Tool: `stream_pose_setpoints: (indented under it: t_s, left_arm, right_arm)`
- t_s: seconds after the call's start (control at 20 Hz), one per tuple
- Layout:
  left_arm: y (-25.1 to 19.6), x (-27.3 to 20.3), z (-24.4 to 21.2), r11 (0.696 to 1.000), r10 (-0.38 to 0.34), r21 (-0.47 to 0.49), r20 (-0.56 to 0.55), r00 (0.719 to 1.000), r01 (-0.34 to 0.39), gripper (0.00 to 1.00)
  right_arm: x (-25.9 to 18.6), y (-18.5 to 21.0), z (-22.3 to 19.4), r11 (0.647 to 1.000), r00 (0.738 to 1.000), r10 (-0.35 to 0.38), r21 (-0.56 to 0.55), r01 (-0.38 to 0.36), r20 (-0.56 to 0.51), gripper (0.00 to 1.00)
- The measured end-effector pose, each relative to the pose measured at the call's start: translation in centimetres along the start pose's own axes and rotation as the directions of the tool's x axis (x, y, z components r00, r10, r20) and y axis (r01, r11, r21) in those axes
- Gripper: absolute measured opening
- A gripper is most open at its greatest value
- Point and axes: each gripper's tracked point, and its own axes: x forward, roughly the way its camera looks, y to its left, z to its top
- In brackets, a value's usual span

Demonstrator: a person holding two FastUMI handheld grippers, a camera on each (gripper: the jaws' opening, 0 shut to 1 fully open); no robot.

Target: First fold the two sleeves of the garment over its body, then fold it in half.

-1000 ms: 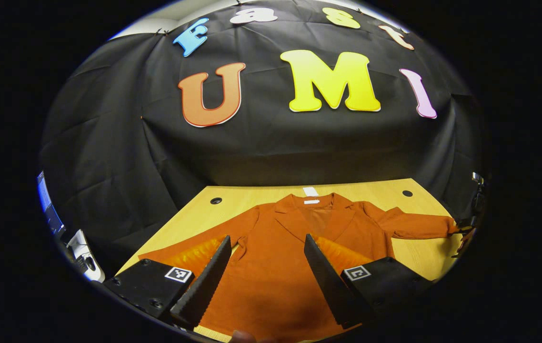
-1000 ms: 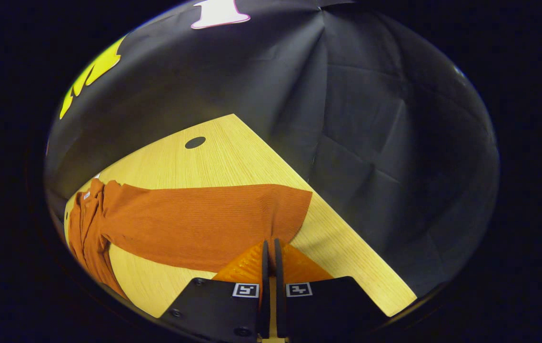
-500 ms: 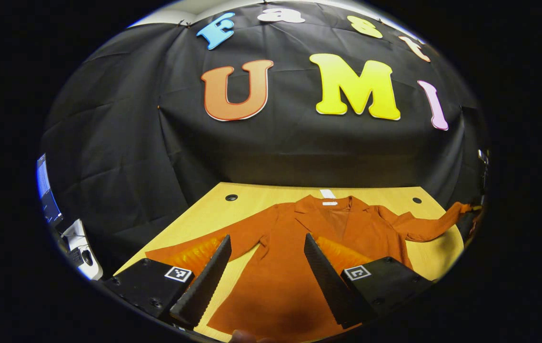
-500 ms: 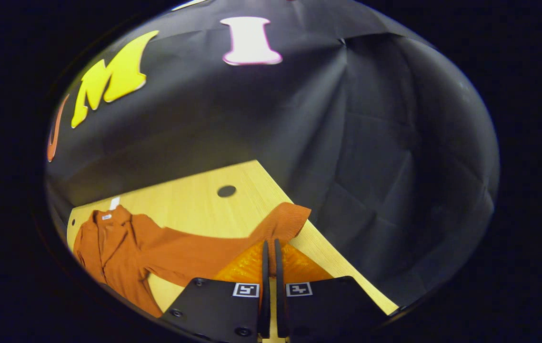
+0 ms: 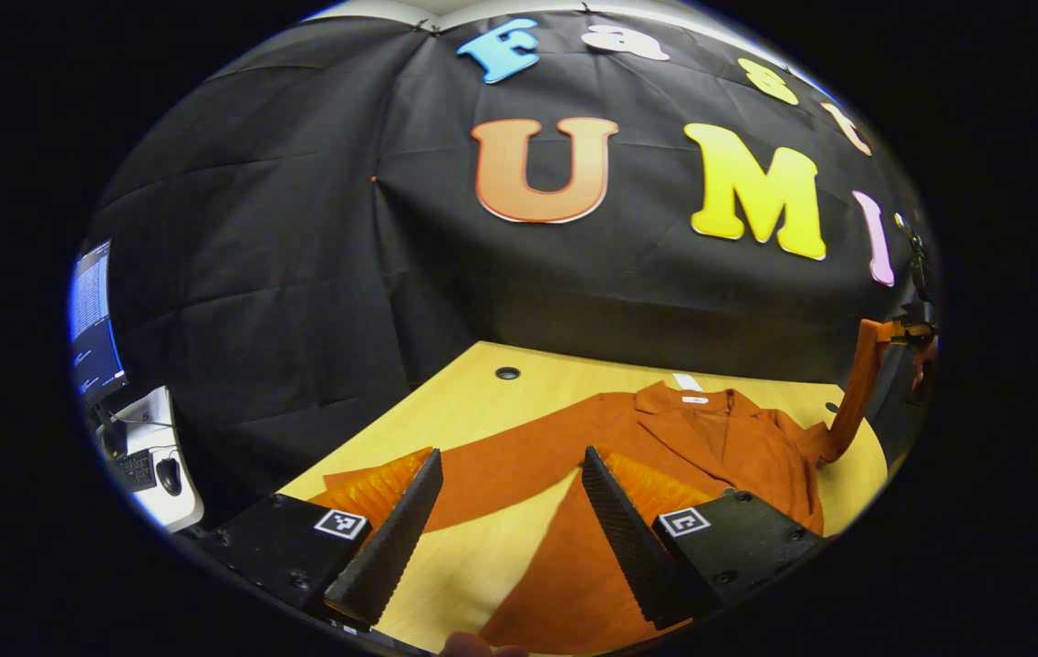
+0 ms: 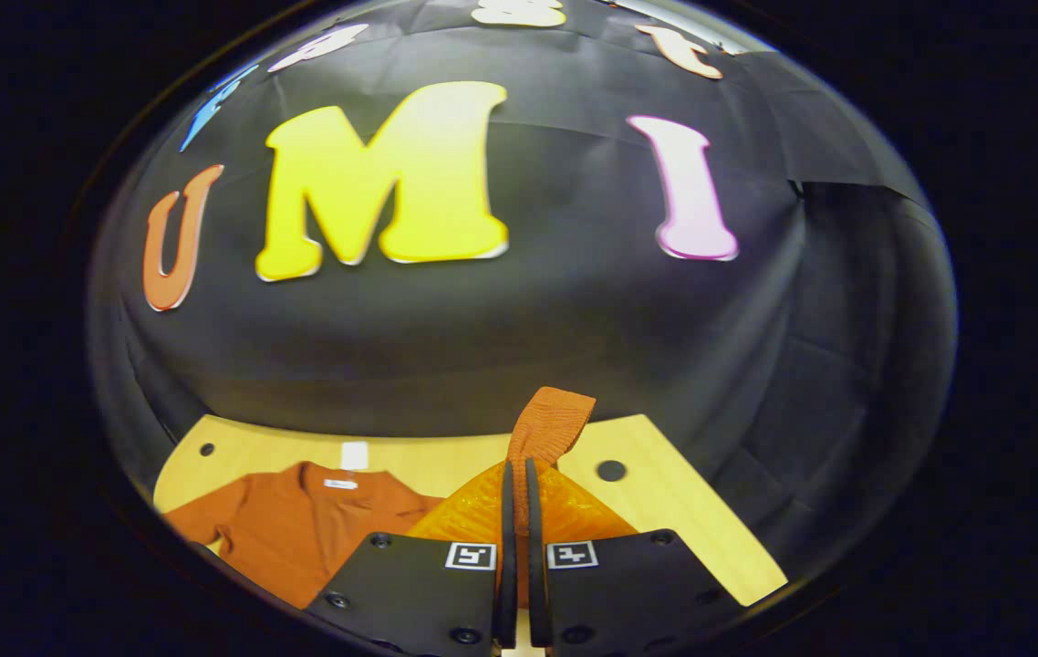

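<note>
An orange garment lies open, collar away from the camera, on a pale wooden tabletop in the lower half of the left gripper view. Its left sleeve stretches flat toward the lower left of the frame.

The right gripper has its jaws pressed together on the cuff of the right sleeve, which sticks up just above them at lower centre of the right gripper view. A second ago this sleeve lay flat along the tabletop; now it is lifted clear, and in the left gripper view it hangs as a steep strip at the right edge, running down to the shoulder. The camera has also swung round to face the garment's body, seen at lower left.

The left gripper hovers above the tabletop with jaws wide apart, holding nothing; the left sleeve shows between them.

The first sleeve fold looks under way: the raised cuff appears ready to be carried across and laid over the body.
</note>
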Motion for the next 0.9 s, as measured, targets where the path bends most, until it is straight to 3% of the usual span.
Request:
stream_pose_setpoints:
  t_s: [0.2,0.45,0.65,0.9]
  left_arm:
    - [3.8,0.5,0.3,0.999,0.038,-0.028,0.008,0.999,-0.038,1.0]
    - [7.3,0.4,-0.1,0.998,0.05,-0.047,0.0,0.999,-0.05,1.0]
    - [10.1,-0.3,0.2,0.997,0.068,-0.044,0.014,0.998,-0.068,0.99]
    - [12.7,-1.8,-1.0,0.994,0.103,-0.044,-0.012,0.995,-0.104,0.99]
  right_arm:
    - [0.7,12.0,-0.3,0.992,0.994,0.113,-0.053,-0.113,-0.001,0.06]
    - [1.4,24.7,-7.4,0.97,0.972,0.216,-0.09,-0.224,-0.091,0.06]
    - [3.2,31.4,-15.5,0.952,0.939,0.268,-0.091,-0.293,-0.216,0.06]
    - [5.0,34.9,-22.5,0.953,0.915,0.238,-0.102,-0.284,-0.327,0.09]
